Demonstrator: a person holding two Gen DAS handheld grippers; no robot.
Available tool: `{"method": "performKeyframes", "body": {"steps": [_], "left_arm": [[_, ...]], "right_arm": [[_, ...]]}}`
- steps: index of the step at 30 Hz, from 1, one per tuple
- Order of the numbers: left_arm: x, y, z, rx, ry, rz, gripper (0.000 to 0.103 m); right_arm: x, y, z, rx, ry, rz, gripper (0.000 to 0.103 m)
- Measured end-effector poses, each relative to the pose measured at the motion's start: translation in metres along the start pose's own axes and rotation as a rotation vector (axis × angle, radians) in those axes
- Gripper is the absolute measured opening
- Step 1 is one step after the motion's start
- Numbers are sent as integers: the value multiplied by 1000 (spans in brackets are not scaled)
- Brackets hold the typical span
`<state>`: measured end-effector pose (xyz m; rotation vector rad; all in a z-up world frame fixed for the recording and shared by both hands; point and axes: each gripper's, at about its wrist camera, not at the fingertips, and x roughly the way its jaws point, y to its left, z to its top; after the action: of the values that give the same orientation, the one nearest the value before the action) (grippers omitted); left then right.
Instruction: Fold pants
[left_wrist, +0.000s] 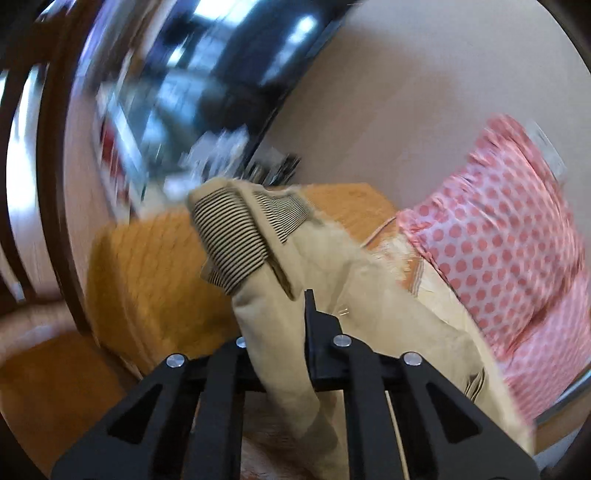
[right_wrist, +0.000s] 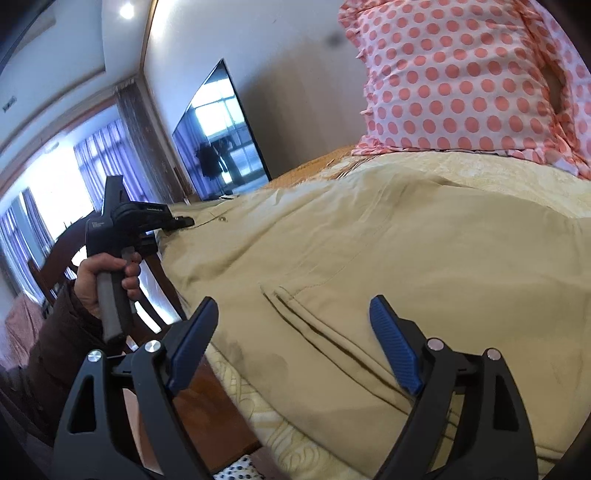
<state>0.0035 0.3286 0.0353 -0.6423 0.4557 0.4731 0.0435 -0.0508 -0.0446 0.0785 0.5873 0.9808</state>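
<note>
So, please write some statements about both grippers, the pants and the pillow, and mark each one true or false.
1. The left gripper is shut on the beige pants. True.
2. The right gripper holds the pants. False: its jaws stand open and hold nothing.
3. The pillow has pink dots on white. True.
4. The pants have a striped ribbed cuff. True.
5. The pants cover the pillow. False: the pillow lies beyond them, uncovered.
</note>
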Motion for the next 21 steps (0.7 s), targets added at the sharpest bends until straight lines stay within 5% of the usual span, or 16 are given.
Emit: {"method": "performKeyframes", "body": {"steps": [3, 8, 12, 14, 17, 21], "left_arm": [[-27, -59, 4, 189, -66, -56, 7], [-63, -183, -32, 487, -86, -272, 7], [-77, -268, -108, 684, 32, -520, 7], [-74, -299, -165, 787, 153, -616, 7], [-53, -315, -241, 933, 320, -611, 7], [-53, -312, -264, 998, 282, -573, 7]], "right_arm": [[-29, -8, 3, 28, -63, -17, 84], [-95, -32, 0, 81, -181, -134, 84], [-153, -58, -14, 150, -267, -303, 85], [-180, -74, -25, 204, -298, -386, 85], [-207, -99, -42, 288, -315, -484, 85], [-226, -130, -58, 387, -317, -538, 85]]}}
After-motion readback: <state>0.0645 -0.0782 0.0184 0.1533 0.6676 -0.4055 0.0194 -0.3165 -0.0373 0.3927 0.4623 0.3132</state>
